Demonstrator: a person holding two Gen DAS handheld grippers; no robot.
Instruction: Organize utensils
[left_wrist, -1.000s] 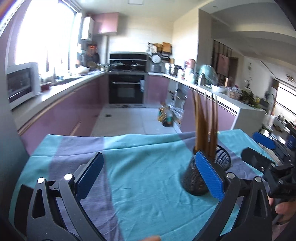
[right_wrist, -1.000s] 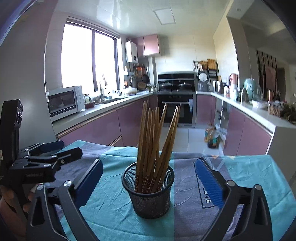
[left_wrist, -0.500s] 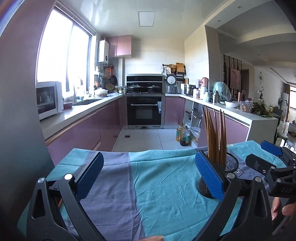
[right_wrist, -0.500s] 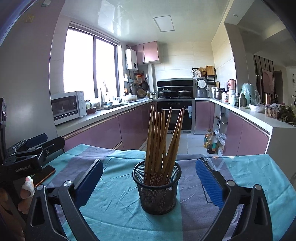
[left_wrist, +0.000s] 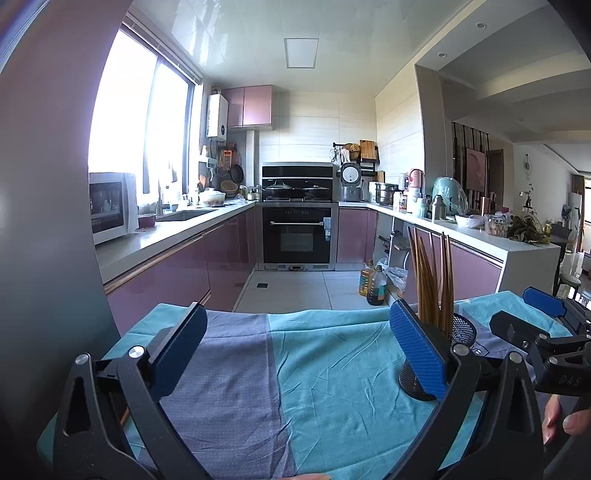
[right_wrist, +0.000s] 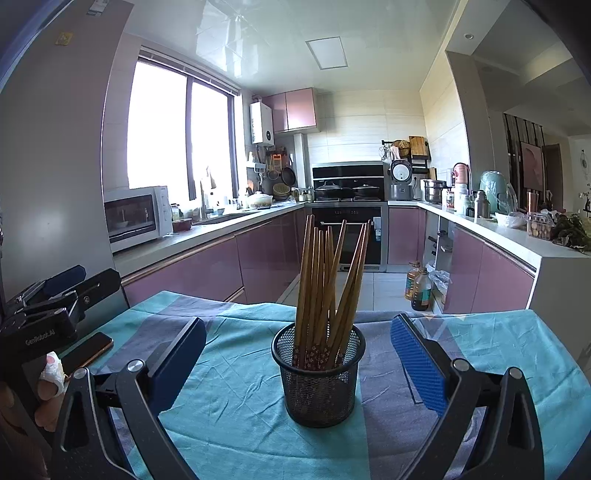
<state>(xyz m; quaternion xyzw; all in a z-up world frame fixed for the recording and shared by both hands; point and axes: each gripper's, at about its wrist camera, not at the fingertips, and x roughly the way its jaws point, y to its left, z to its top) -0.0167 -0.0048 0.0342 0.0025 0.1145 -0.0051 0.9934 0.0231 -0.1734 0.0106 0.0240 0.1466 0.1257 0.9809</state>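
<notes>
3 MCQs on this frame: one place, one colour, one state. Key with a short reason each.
1. Where are the chopsticks?
A. flat on the cloth
B. standing in the mesh cup
C. held in the right tongs

2. What colour are the pads on the tongs?
A. blue
B. red
C. white

3. What state are the right tongs in?
A. shut on the cup
B. shut on a chopstick
C. open, holding nothing

Key: 1 B, the sticks rise out of the cup, which stands on the cloth. 2 A, both pads show blue in the right wrist view. 3 C, the jaws stand wide apart, clear of the cup on both sides.
</notes>
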